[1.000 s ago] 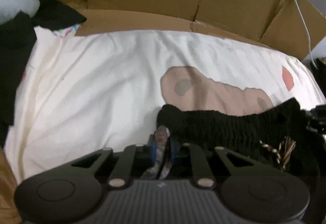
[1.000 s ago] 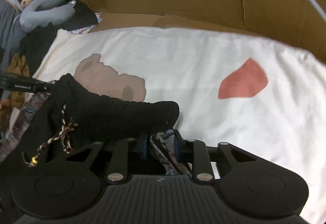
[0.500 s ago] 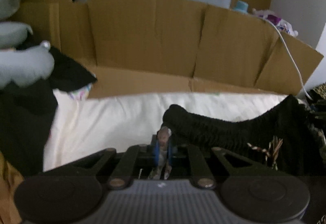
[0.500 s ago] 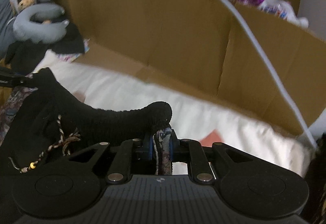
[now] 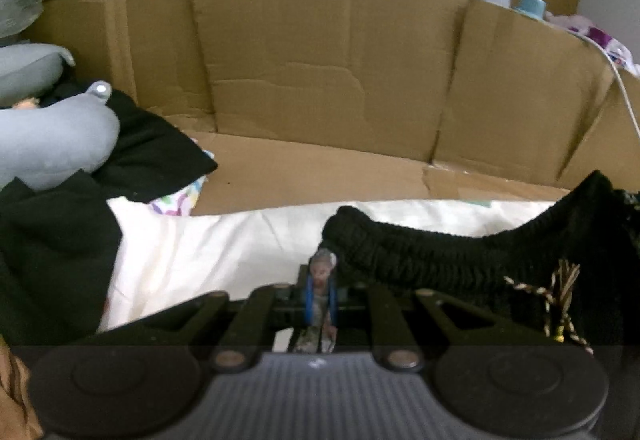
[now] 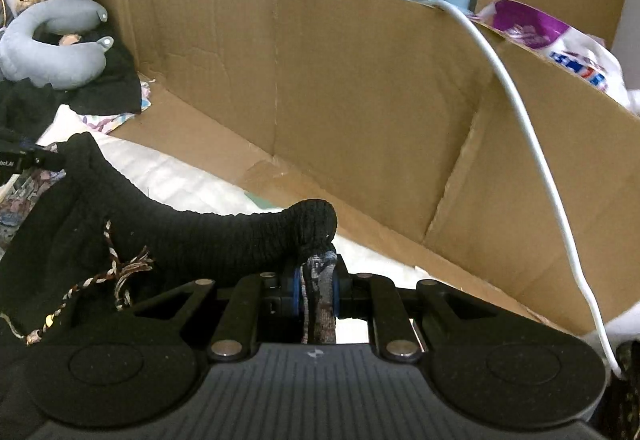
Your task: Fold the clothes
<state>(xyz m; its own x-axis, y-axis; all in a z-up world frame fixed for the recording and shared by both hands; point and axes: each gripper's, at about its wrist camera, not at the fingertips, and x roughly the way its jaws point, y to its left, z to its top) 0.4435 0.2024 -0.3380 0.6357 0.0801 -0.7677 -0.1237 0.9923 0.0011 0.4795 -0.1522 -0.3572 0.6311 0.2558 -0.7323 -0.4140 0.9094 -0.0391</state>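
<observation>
Holding a black garment with a ribbed elastic waistband [image 5: 432, 256] stretched between my two grippers, I have it raised above the cream sheet [image 5: 208, 252] of the bed. My left gripper [image 5: 320, 280] has its blue-padded fingers [image 5: 307, 296] pinched almost fully together on a fold of patterned grey fabric at one end of the waistband. My right gripper [image 6: 318, 280] is likewise nearly closed, its fingers [image 6: 295, 290] clamped on a thicker bunch of the same patterned fabric at the other end. The waistband sags in a shallow curve between the two grips, and a braided drawstring [image 6: 116, 268] with frayed ends dangles from its front. In the right wrist view, the tip of my left gripper shows at the far left edge, meeting the garment. Behind the bed stands a wall of brown cardboard [image 5: 320, 80]. A grey neck pillow [image 6: 48, 40] lies on dark clothing at the left, and a white cable [image 6: 520, 120] runs over the cardboard on the right.
</observation>
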